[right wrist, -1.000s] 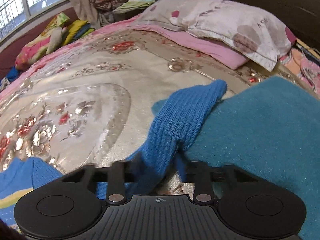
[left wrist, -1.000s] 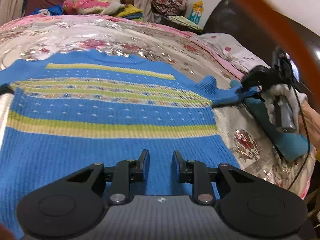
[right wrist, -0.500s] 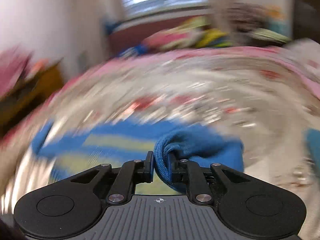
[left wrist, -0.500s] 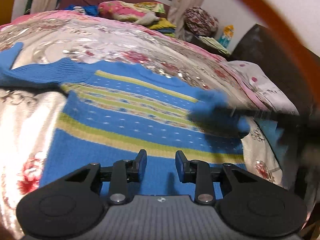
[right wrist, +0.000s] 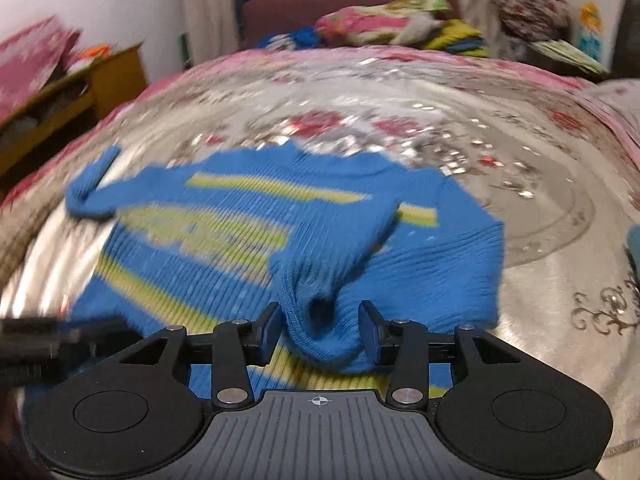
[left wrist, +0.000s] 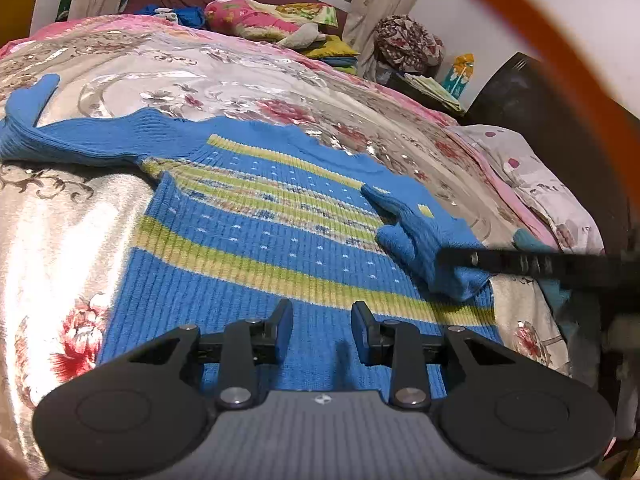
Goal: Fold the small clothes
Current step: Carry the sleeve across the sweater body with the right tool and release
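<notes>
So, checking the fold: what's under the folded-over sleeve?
The sleeve lies on the sweater front, over its stripes; the part beneath is hidden.

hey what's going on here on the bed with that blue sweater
A person with a claw in each hand is folding a blue striped sweater spread on a floral bedspread. The right claw has just laid one sleeve across the body, its jaws opening around the cuff. The left claw hovers open over the hem. The other sleeve lies outstretched.
</notes>
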Demonstrator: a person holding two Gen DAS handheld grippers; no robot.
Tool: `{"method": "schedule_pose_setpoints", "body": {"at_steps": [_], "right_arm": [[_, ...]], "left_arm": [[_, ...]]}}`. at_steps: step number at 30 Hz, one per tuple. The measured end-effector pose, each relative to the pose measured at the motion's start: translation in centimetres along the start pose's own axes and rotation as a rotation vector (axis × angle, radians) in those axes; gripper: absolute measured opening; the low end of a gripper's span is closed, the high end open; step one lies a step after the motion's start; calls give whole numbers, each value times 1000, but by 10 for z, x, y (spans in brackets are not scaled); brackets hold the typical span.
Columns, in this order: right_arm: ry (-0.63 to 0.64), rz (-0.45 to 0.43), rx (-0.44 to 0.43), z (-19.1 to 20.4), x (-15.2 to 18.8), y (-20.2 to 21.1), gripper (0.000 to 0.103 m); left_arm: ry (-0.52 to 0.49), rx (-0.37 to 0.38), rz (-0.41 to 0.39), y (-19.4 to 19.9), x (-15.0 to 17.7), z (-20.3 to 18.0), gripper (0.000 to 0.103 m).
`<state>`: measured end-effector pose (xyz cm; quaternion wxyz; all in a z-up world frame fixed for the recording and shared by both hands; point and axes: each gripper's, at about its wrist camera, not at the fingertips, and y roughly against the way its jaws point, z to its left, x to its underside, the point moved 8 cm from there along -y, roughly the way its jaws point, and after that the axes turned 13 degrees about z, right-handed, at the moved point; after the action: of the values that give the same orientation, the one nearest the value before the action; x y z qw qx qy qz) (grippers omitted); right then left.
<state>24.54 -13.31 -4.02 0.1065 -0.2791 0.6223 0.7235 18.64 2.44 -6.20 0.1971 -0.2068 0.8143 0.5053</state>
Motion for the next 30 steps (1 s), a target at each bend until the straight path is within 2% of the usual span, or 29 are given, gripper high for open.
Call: {"method": "schedule_pose_setpoints", "body": {"at_steps": [4,9,11,14,16,17,18,19,20,21,22,26,30], "right_arm": [[-39,-21,29,-2,-21,-2,42],[-81,-13,-43,6,-39,-8,42],[-76,6,10,8,-45,-18,42],[-88,46,45,10,-53,-38,42],[-78,64,114,8,-56,-50,38],[-74,78,132,7,-57,-56,33],[-73,88,138,6,-58,-59,23],[-76,94,145,3,-58,-60,19],[-87,93,138,0,-59,-57,10],[-111,85,119,-5,-62,-52,7],[-143,66,106,-12,-65,-43,6],[-280,-75,156,-59,-89,7,5],[-415,-241,245,-105,-106,66,5]], "left_arm": [[3,1,2,-1,0,1,37],[5,16,1,-1,-1,1,37],[0,19,4,-1,0,0,37],[-1,19,5,-2,0,0,37],[4,26,7,-2,0,0,37],[6,29,7,-1,-1,1,37],[8,32,6,-1,-1,1,37],[9,36,4,0,-1,2,37],[10,40,2,0,-2,2,37],[12,45,1,1,-2,3,37],[13,50,-2,2,-3,3,37],[23,71,-15,7,-5,4,37],[41,88,-29,11,-7,6,38]]}}
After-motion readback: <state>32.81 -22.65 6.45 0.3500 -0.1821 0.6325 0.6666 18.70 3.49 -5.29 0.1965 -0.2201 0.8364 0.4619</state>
